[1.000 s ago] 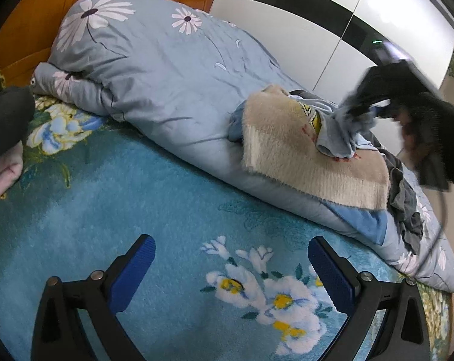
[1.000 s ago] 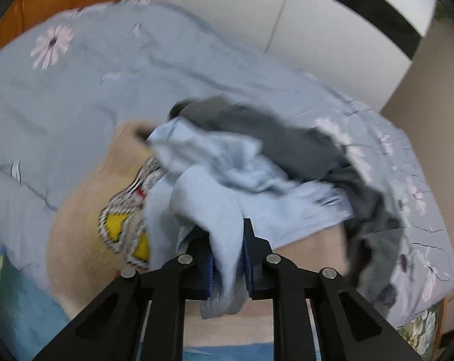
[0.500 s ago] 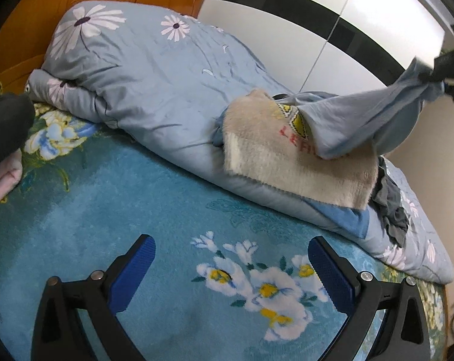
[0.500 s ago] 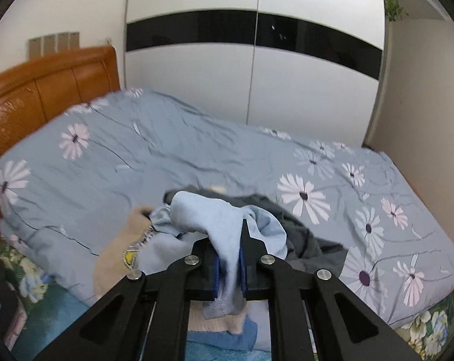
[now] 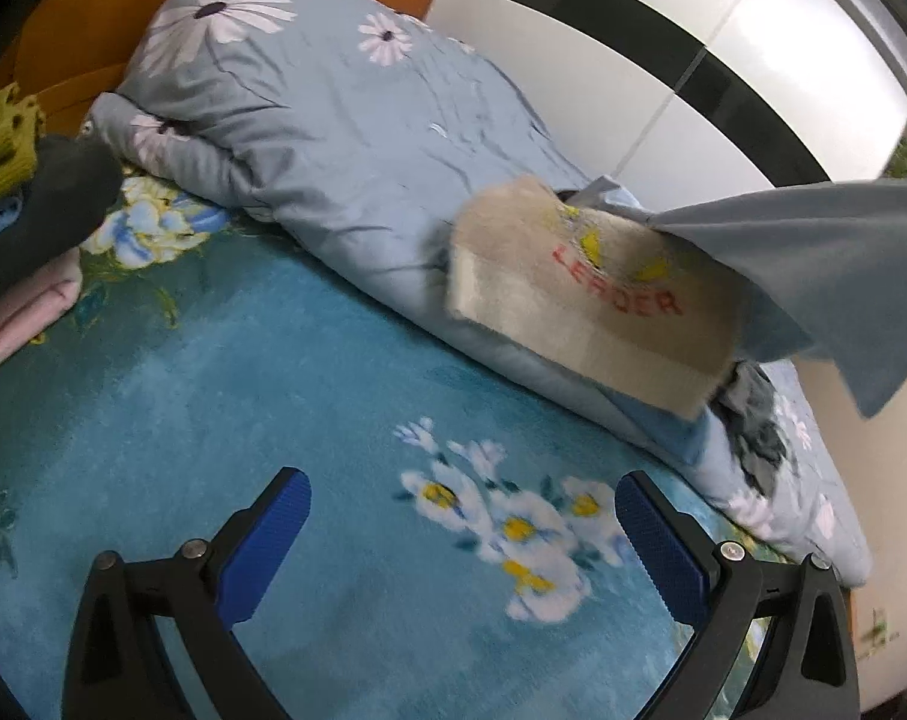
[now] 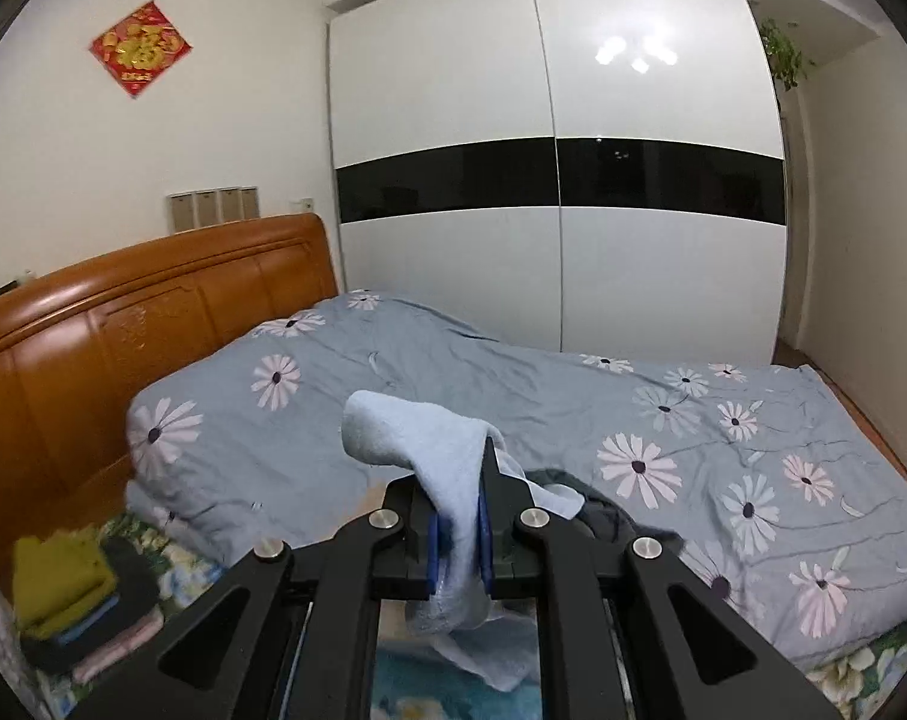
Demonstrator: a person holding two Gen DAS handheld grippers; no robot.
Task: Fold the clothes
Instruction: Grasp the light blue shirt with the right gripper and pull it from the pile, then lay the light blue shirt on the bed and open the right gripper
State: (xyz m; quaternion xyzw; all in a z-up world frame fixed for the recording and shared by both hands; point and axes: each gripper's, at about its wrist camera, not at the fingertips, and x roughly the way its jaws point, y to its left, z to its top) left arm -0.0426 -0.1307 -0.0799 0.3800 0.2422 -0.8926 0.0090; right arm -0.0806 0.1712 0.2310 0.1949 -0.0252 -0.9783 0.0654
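Note:
My right gripper (image 6: 458, 531) is shut on a light blue garment (image 6: 447, 456), which drapes over and below its fingers high above the bed. In the left wrist view the same light blue garment (image 5: 813, 252) stretches up to the right edge, off a beige sweater (image 5: 585, 294) with red lettering. The sweater lies on the grey-blue flowered duvet (image 5: 333, 120), with a dark grey garment (image 5: 753, 420) beside it. My left gripper (image 5: 462, 531) hangs open over the teal flowered bedsheet (image 5: 213, 396), holding nothing.
A stack of folded clothes (image 6: 75, 600), olive green on top, sits near the wooden headboard (image 6: 123, 324); the same stack (image 5: 27, 180) shows at the left edge of the left wrist view. A white wardrobe (image 6: 555, 180) with a black band stands behind the bed.
My right gripper has risen well above the bed with the light blue garment, pulling it up off the beige sweater. The left gripper lifted slightly and stays open.

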